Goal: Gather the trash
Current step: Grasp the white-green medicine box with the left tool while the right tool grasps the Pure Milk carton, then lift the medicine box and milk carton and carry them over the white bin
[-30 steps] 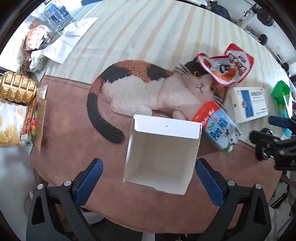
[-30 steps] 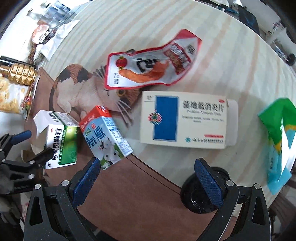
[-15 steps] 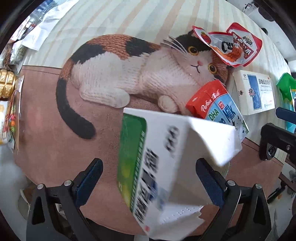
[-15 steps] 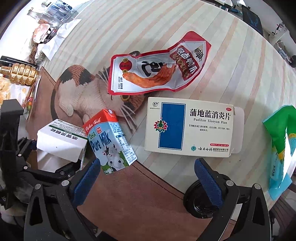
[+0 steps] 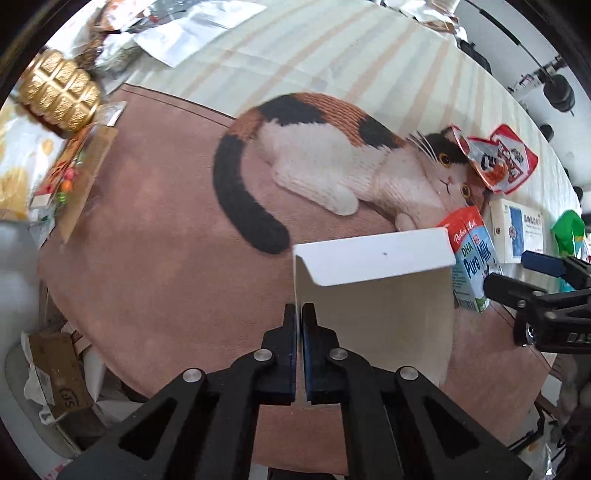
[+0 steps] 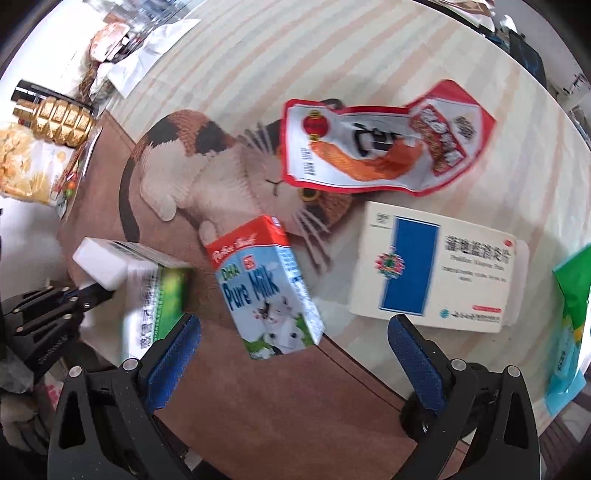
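My left gripper (image 5: 299, 314) is shut on the side wall of an open white and green medicine box (image 5: 376, 291), held above the brown mat; the box also shows in the right wrist view (image 6: 147, 291). My right gripper (image 6: 291, 347) is open and empty, its fingers either side of a Pure Milk carton (image 6: 266, 284) lying on the mat edge. That carton shows in the left wrist view (image 5: 471, 258) too. A red snack wrapper (image 6: 380, 147), a white and blue medicine box (image 6: 436, 273) and a green bag (image 6: 572, 302) lie on the striped tablecloth.
A cat-pattern mat (image 5: 332, 162) covers the table's near part. A gold bottle (image 5: 59, 96), snack packets (image 5: 74, 173) and papers (image 5: 184, 33) sit at the far left. A bin with cardboard (image 5: 55, 369) is below the table's left edge.
My left gripper has closed on the white and green box's wall and lifted it. My right gripper moved closer to the milk carton.
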Action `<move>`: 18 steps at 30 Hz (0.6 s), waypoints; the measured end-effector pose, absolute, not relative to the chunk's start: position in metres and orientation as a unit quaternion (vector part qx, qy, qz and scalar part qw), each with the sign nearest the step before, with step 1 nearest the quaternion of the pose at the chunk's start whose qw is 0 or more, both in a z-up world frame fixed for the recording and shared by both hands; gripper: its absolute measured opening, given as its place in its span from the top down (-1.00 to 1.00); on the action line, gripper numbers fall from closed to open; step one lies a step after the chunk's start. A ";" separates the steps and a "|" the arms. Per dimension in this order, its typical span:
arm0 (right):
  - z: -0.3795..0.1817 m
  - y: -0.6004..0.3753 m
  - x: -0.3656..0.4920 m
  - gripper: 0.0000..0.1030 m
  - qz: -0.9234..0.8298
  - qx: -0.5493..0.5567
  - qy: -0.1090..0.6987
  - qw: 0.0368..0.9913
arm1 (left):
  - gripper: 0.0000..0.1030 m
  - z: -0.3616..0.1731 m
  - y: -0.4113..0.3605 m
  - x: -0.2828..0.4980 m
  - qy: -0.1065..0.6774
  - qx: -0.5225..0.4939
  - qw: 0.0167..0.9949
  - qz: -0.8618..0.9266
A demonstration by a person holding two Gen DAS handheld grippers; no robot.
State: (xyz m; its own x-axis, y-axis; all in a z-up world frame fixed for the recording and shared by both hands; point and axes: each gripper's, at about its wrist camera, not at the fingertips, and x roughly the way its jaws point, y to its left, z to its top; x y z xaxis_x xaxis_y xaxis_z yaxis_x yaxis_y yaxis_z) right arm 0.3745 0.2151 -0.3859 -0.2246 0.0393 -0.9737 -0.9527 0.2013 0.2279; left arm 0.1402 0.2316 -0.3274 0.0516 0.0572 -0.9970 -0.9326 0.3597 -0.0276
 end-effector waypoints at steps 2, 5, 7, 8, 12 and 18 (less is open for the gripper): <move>-0.393 0.220 0.366 -0.81 0.504 -0.392 0.594 0.489 | 0.99 -0.321 0.229 0.128 0.551 -0.388 0.607 0.421; -0.405 0.226 0.354 -0.53 0.502 -0.410 0.590 0.482 | 0.99 -0.320 0.228 0.121 0.542 -0.395 0.605 0.430; -0.415 0.228 0.348 -0.17 0.496 -0.422 0.592 0.475 | 1.00 -0.324 0.230 0.126 0.535 -0.399 0.603 0.437; -0.417 0.229 0.346 -0.16 0.495 -0.425 0.588 0.478 | 1.00 -0.320 0.233 0.122 0.530 -0.402 0.602 0.441; -0.410 0.226 0.343 -0.14 0.501 -0.412 0.583 0.489 | 1.00 -0.312 0.226 0.114 0.514 -0.406 0.603 0.456; -0.382 0.206 0.344 -0.14 0.514 -0.362 0.591 0.506 | 1.00 -0.292 0.217 0.104 0.496 -0.400 0.612 0.467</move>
